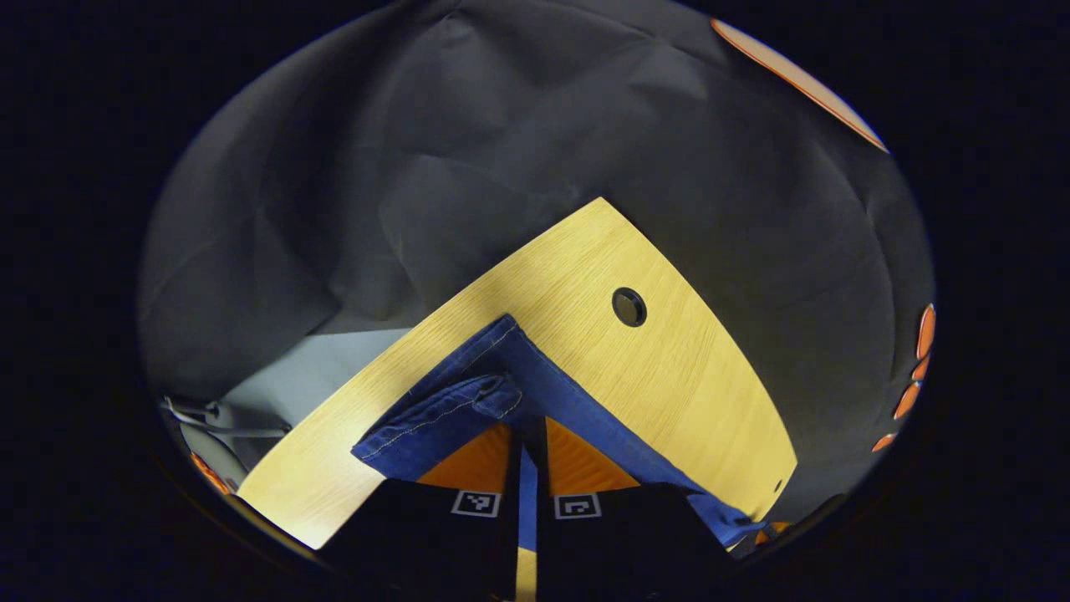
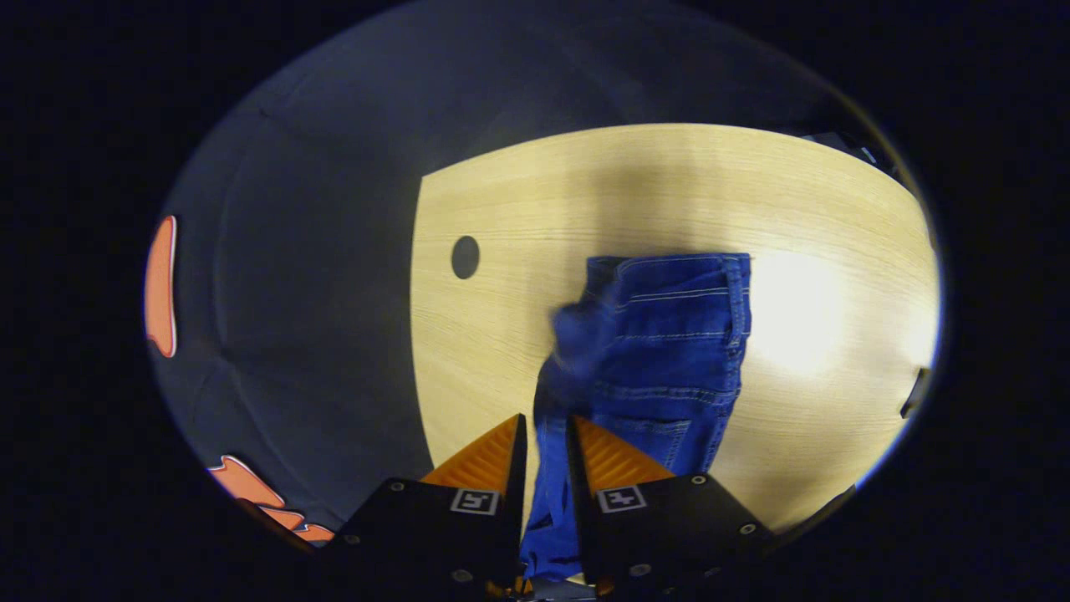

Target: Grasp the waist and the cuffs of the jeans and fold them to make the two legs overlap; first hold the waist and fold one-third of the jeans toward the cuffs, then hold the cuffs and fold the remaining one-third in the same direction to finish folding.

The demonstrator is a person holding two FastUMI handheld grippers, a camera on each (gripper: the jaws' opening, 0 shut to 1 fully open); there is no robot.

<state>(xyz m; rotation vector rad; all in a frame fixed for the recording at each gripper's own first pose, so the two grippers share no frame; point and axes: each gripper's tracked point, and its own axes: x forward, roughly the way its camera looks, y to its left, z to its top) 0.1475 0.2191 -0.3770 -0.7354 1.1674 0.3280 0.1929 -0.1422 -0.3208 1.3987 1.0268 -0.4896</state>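
Blue jeans (image 1: 543,393) lie on a light wooden table (image 1: 669,359). In the left gripper view a stitched hem edge (image 1: 443,418) curls up just ahead of my left gripper (image 1: 528,435), whose orange fingers (image 1: 476,460) are shut on a strip of denim. In the right gripper view the jeans (image 2: 669,334) lie bunched on the table (image 2: 518,351), waist end farther off, and a band of cloth runs down between the orange fingers (image 2: 614,460) of my right gripper (image 2: 547,443), which is shut on it.
A round cable hole (image 1: 629,306) sits in the tabletop near its corner, seen too as the hole (image 2: 465,257) left of the jeans. Bright glare (image 2: 802,318) falls on the wood right of the jeans. A grey floor patch and cables (image 1: 217,414) lie beyond the table's edge.
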